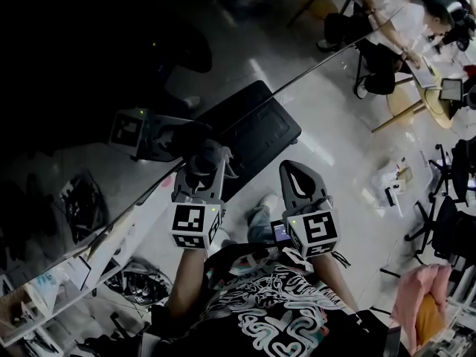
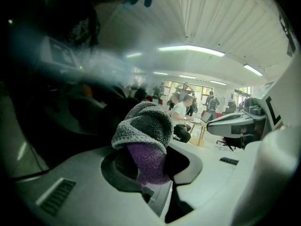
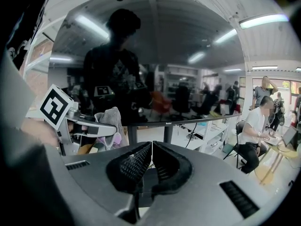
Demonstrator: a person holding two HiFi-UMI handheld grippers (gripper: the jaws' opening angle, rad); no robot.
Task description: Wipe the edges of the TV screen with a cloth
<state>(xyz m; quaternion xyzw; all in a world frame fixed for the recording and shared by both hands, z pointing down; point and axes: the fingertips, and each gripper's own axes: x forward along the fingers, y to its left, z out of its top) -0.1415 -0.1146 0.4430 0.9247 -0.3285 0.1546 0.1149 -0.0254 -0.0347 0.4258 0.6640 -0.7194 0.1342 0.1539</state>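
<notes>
Cloth: The cloth (image 2: 142,128) was a fleecy wad, grey on the outside and purple on the inside. It sat between the left gripper's jaws and bulged out past their tips.
Handling: It looked soft, light and easily squashed. Its nap should drag on glass rather than skid. The screen itself I judged to be fragile, so it would want light pressure.
Where to hold: The present hold, low on the fold, seemed right because it left a padded nose ahead of the hard tips.
Left gripper: The left gripper (image 1: 201,163) was clamped on the cloth.
Right gripper: The right gripper (image 3: 151,155) had its jaws pressed together with nothing between them.
TV screen: The TV screen (image 3: 155,65) stood ahead of both grippers, and its dark glass mirrored the person. Its lower edge (image 3: 202,119) ran just beyond the right gripper's tips and well to the right of the cloth.
Contact: I could not tell whether the cloth touched the frame.
Pose: Both forearms reached forward from the body, side by side. The left gripper was angled in toward the screen. The right one was beside it and a little back, pointing the same way.
</notes>
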